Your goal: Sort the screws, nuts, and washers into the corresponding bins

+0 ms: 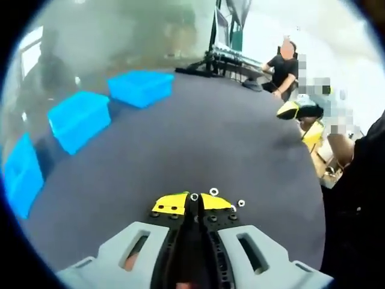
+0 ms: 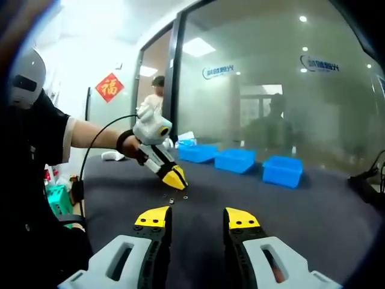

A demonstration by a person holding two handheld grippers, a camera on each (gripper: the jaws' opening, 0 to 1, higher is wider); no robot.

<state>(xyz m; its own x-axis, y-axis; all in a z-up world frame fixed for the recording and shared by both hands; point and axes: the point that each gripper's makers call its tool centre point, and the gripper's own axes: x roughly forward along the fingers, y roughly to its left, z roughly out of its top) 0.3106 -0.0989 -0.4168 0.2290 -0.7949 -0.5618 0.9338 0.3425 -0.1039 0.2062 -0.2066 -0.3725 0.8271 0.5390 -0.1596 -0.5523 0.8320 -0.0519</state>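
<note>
My left gripper (image 1: 194,200) has its yellow-tipped jaws closed together, and a small silver nut (image 1: 194,197) sits pinched right at the tips. Two silver washers (image 1: 213,191) (image 1: 241,203) lie on the dark table (image 1: 228,138) just beyond. In the right gripper view, the left gripper (image 2: 178,182) points down at the table, held by a person's hand, with small parts (image 2: 171,200) below it. My right gripper (image 2: 197,218) is open above the table with nothing between its fingers. Three blue bins (image 1: 141,87) (image 1: 79,119) (image 1: 21,174) line the table's far edge.
The bins (image 2: 236,160) stand in front of a glass wall (image 2: 271,90). A person (image 1: 281,69) sits at a desk beyond the table. Boxes and clutter (image 1: 319,138) lie by the table's right side. A person's dark sleeve (image 2: 36,138) is at the left.
</note>
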